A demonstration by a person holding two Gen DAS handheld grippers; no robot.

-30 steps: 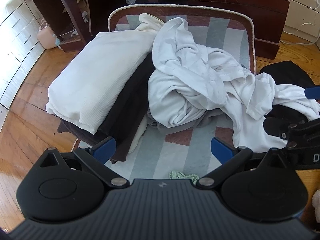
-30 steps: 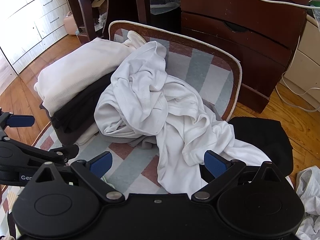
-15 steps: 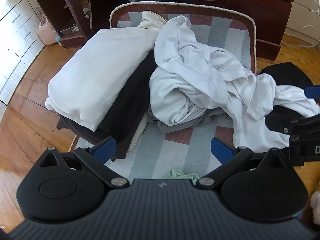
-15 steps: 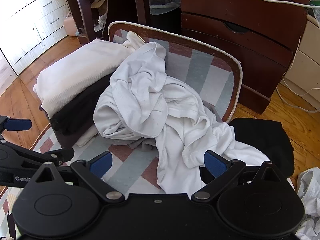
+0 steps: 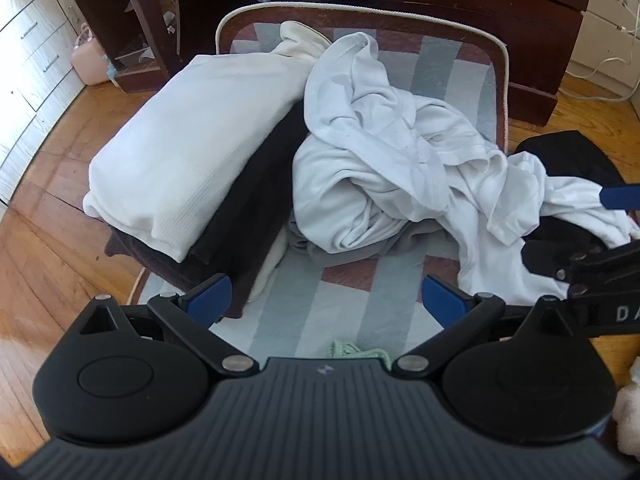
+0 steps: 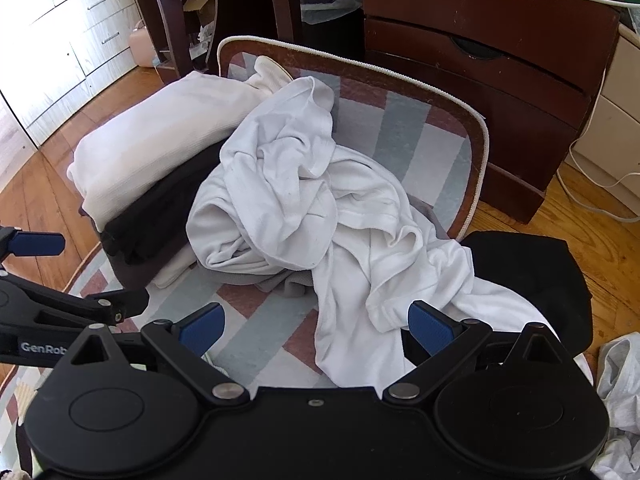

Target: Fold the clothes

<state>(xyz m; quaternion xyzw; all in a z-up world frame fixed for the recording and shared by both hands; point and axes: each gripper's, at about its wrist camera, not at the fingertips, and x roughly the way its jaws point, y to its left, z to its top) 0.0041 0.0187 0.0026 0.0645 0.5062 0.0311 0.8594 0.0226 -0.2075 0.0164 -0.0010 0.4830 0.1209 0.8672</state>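
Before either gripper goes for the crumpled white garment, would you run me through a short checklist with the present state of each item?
1. Left gripper open and empty: ok.
2. Right gripper open and empty: ok.
3. White garment within view and unobstructed on top: ok.
4. Garment lying free of other clothes: not ok; it rests on a grey garment, leans on the folded stack, and trails onto a black garment.
5. Bare mat in front for spreading it out: ok.
6. A hem or sleeve to grasp: cannot tell which part is which in the crumple.
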